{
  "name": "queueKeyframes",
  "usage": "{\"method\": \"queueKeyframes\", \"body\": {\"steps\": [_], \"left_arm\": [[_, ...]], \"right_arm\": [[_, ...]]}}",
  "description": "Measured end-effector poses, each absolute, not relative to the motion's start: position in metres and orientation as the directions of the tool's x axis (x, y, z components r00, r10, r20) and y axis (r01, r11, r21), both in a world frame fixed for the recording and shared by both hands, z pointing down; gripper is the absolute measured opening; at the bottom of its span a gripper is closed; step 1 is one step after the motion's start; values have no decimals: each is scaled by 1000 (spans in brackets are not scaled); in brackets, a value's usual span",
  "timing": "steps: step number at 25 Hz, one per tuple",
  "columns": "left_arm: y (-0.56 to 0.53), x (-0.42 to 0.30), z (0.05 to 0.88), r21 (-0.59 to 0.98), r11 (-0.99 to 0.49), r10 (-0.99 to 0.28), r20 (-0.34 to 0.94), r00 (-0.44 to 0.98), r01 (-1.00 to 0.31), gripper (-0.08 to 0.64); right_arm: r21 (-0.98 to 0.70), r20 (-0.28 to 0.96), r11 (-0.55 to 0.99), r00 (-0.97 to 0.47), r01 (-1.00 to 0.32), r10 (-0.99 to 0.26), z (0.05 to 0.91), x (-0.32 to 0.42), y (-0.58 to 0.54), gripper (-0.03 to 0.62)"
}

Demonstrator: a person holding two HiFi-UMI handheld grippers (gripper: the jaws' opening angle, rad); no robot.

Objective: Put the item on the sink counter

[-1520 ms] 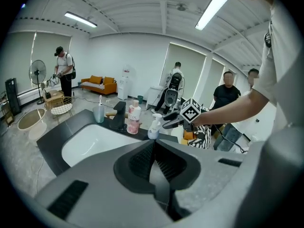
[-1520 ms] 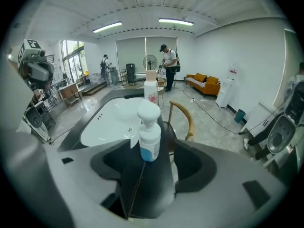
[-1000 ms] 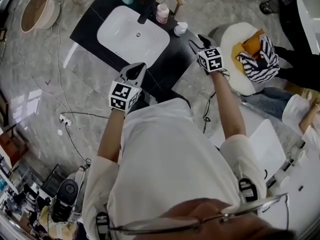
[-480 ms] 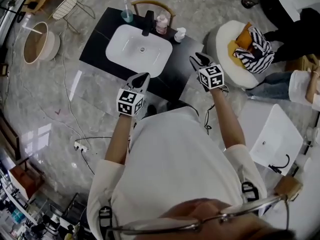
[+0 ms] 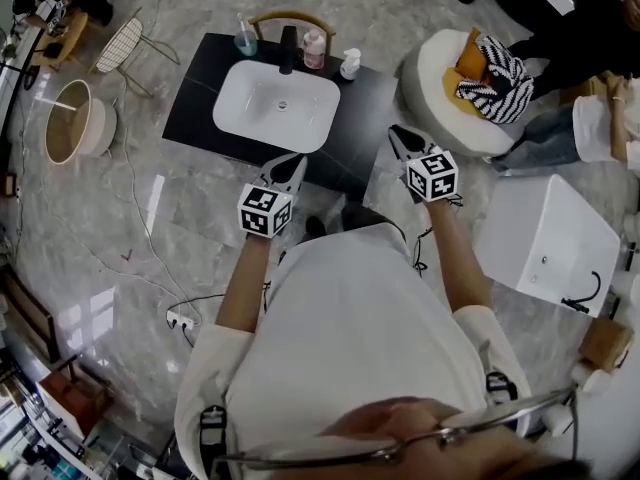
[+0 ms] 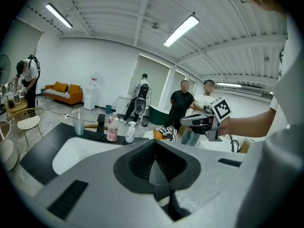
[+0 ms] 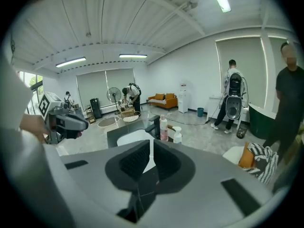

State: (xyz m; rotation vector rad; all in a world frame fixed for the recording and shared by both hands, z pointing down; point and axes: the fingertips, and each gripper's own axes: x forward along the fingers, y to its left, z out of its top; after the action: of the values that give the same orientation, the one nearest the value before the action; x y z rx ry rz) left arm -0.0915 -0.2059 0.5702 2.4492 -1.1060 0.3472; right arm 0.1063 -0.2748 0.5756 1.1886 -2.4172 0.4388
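The black sink counter (image 5: 195, 103) with its white basin (image 5: 275, 103) stands ahead of me. Along its back edge stand a cup with a toothbrush (image 5: 245, 40), a black faucet (image 5: 288, 48), a pink bottle (image 5: 314, 48) and a white pump bottle (image 5: 350, 64). My left gripper (image 5: 290, 166) hangs over the counter's near edge, jaws together and empty. My right gripper (image 5: 400, 138) is off the counter's right corner, its jaws closing with nothing between them. The right gripper view shows the pink bottle (image 7: 164, 128) and pump bottle (image 7: 177, 136) well beyond the jaws.
A round white pouf (image 5: 440, 68) with a striped cloth (image 5: 500, 78) sits to the right. A white boxed basin (image 5: 545, 238) stands at the near right. A round tub (image 5: 70, 118) and wire chair (image 5: 120, 43) are at the left. A power strip (image 5: 180, 318) lies on the floor.
Both grippers have drawn back from the counter towards me. The right gripper's jaws, spread near the pump bottle a second ago, have come together empty.
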Motion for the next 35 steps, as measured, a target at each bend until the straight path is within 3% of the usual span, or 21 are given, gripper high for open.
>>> {"method": "queueKeyframes", "body": {"steps": [8,26,35], "left_arm": [[-188,-76,541,253,-619,-661,344,667,-744,5],[-176,-30,487,223,-538,-764,279,582,-813,5],[-171,-18,484,224,-525,-774,275,570,-821,5]], "right_arm": [[-114,420,556,-547,-823,-724,544,127,-233,12],[-185,267,635,-660,-750,-702,473,180,-200,6],[-208,256,620,-654,-757,-712,471,200,-199,6]]}}
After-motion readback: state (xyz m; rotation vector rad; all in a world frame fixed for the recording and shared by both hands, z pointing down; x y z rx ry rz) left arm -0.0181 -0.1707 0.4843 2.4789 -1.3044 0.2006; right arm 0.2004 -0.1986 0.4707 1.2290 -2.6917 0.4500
